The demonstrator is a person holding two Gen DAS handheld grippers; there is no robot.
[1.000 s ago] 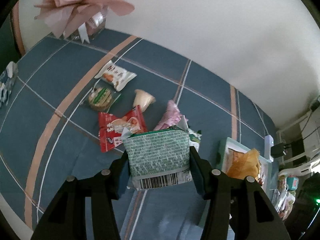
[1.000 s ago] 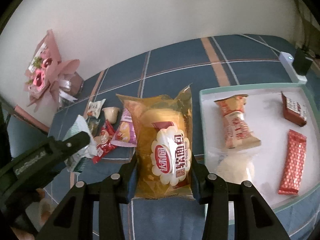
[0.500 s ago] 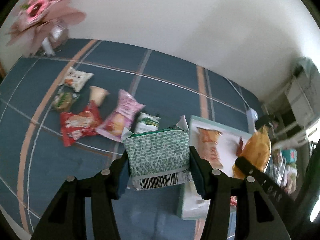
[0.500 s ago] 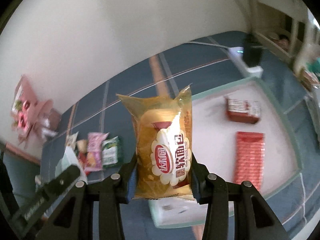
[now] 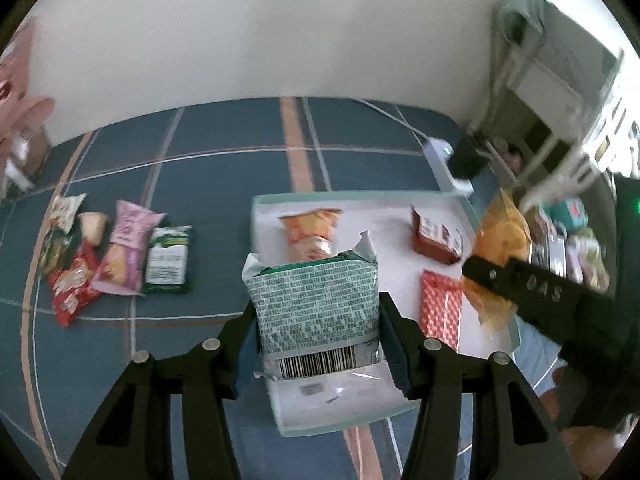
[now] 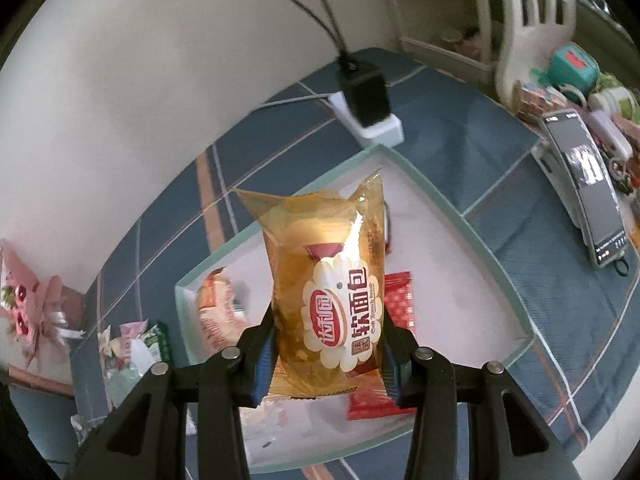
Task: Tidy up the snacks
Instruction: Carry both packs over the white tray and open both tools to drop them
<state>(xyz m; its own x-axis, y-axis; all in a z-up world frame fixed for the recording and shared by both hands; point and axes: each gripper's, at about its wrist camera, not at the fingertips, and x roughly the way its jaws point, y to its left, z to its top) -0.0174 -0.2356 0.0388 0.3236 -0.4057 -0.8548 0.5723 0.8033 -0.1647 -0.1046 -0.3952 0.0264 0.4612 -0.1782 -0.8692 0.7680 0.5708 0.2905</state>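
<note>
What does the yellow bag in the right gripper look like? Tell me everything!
The yellow bag is a see-through golden plastic packet with a pale soft bun inside. A white cloud-shaped label carries a red oval logo and dark red Chinese writing. It stands upright, its crimped top flaring out, pinched at its lower sides by the right gripper. It hangs above the white tray, touching nothing else.

The left black two-finger gripper [image 5: 318, 344] has matte, angular plastic arms that branch like a fork. Four round silver screws sit on its upper faces, two on each side. The inner pads [image 5: 394, 356] are dark teal-blue with a ribbed surface. The right black two-finger gripper [image 6: 328, 354] has the same build, with four silver screws and brighter blue pads [image 6: 264, 360]. From the left camera, its side shows pale embossed characters, partly blurred. Near the right edge a bit of bare skin [image 5: 560, 396] shows.
</note>
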